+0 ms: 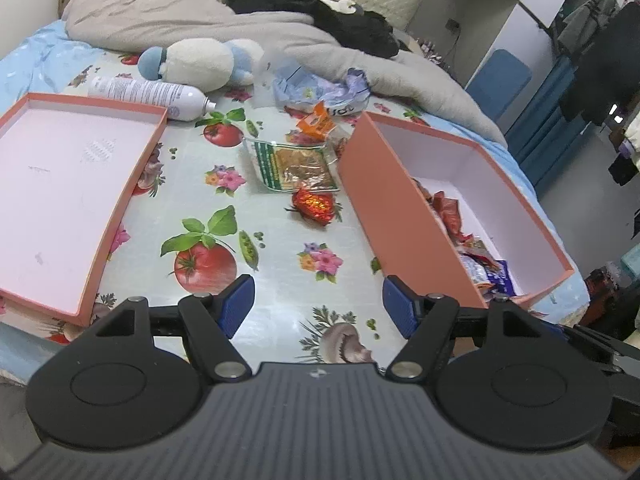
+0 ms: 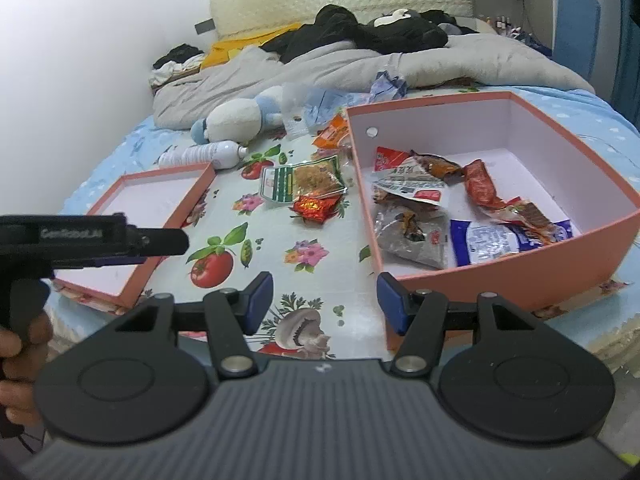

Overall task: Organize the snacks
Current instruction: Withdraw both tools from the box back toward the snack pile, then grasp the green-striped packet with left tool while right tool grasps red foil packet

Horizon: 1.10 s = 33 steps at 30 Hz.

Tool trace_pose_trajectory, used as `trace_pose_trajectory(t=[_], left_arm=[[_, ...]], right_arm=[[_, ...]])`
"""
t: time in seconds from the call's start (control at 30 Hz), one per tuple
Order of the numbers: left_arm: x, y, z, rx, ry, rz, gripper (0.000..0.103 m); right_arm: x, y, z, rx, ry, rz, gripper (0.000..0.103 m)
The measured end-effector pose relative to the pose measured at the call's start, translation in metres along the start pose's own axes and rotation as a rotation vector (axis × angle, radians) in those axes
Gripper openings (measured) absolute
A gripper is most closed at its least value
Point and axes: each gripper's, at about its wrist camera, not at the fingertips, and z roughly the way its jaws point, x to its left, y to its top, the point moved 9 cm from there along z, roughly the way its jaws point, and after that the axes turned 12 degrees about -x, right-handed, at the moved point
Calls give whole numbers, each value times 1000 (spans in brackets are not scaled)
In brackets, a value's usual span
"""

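Snacks lie loose on the flowered cloth (image 1: 280, 288) spread over the bed, ahead of both tools. The left tool (image 1: 318, 306) hangs over the cloth with its blue pads wide apart and nothing between them; the red foil snack (image 1: 313, 205) is straight ahead of it, well apart, with the green-edged packet (image 1: 294, 168) just beyond and touching it, and an orange packet (image 1: 318, 122) farther back. The right tool (image 2: 325, 302) is likewise parted and empty, its right pad just beside the near corner of the orange box (image 2: 520, 276). That box holds several wrapped snacks (image 2: 412, 216). The box lid (image 1: 60, 184) lies open side up to the left, empty.
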Motion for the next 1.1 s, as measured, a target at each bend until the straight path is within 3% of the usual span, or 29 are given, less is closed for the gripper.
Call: trace_pose_trajectory(t=[0.47,0.7,0.9,1.1], left_arm=[[57,17,73,58,38,-16,75],[88,20,113,78,21,-94,75],[100,42,154,51,-35,-184,74],[101,60,205,63,-108,-221,74]], right_arm=[[26,1,72,48,77,-8,60],[39,-6,120,57,92,-24,60],[47,-5,163,79,81,-34,60],[41,-2,205,75,17,-72,60]])
